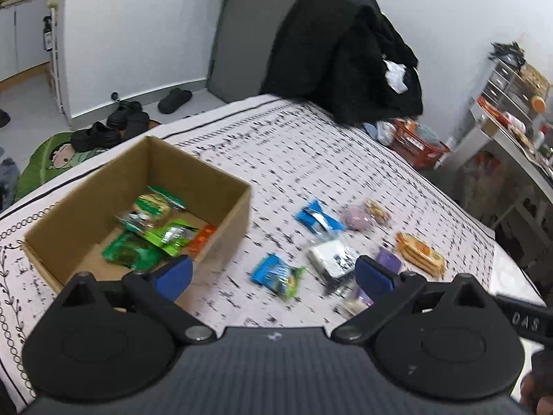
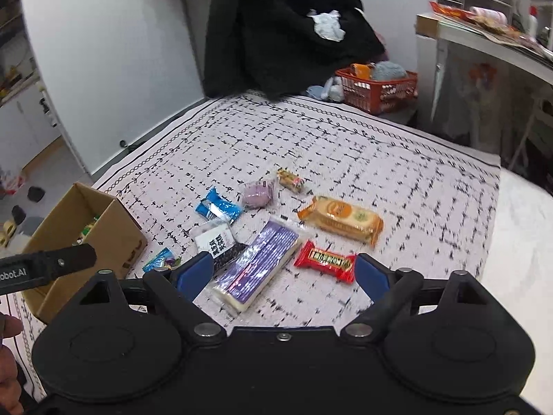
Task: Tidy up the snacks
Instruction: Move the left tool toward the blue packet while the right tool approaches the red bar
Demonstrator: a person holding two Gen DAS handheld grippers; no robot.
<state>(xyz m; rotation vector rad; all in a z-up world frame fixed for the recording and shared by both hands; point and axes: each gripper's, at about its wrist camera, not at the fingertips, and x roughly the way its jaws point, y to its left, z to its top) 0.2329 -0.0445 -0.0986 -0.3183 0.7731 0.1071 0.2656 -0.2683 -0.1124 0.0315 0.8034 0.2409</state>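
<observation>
Right wrist view: hand-held gripper (image 2: 281, 273) wide apart (empty) above purple snack pack (image 2: 257, 269).

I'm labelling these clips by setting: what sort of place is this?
Most likely a lived-in home, perhaps a small flat. Shoes lie on the floor by the wall, a black coat is draped behind the table, and a red basket holds household odds and ends.

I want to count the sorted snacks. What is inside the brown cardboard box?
The brown cardboard box holds several green snack packets and one orange packet, overlapping on its floor. Blur prevents an exact count. Its near wall and the left gripper hide the front floor.
</observation>
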